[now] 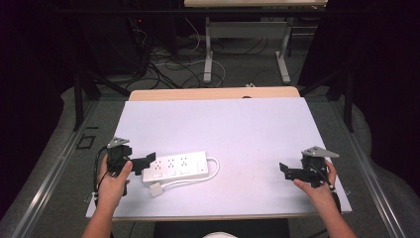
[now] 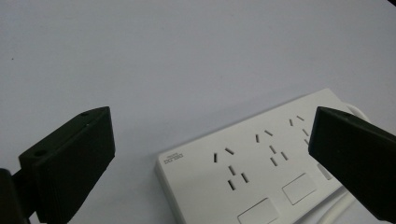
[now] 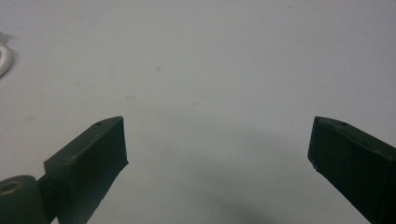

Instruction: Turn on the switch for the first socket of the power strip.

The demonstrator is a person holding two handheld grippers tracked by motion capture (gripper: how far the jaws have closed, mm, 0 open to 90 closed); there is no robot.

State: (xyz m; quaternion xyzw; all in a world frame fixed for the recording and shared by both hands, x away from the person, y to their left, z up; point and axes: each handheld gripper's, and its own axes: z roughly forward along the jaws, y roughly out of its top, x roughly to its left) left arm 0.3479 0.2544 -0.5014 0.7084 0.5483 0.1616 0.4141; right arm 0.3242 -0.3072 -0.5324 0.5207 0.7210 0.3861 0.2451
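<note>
1. We see the left hand [image 1: 113, 181] come in from the bottom left of the high view, forearm angled up and slightly right, wrapped around the left tool [image 1: 147, 159] near the bench's [image 1: 237, 124] left edge.
2. The left tool points right, toward the strip [image 1: 174, 168]. Its jaws are spread wide and hold nothing; in the left gripper view they stand far apart at either side.
3. The white strip lies flat on the bench just right of the left tool, its near end close to the jaw tips; we cannot tell whether they touch. In the left gripper view the strip [image 2: 261, 168] sits between and past the jaws, sockets up.
4. Its cord [image 1: 210, 171] loops at the strip's right end and runs back along the front to a white plug [image 1: 156, 189] lying below the strip's left end.
5. The right hand [image 1: 317, 188] enters at the bottom right, holding the right tool [image 1: 286, 170], which points left, well apart from the strip.
6. Its jaws are spread too, with bare bench between them in the right gripper view.
</note>
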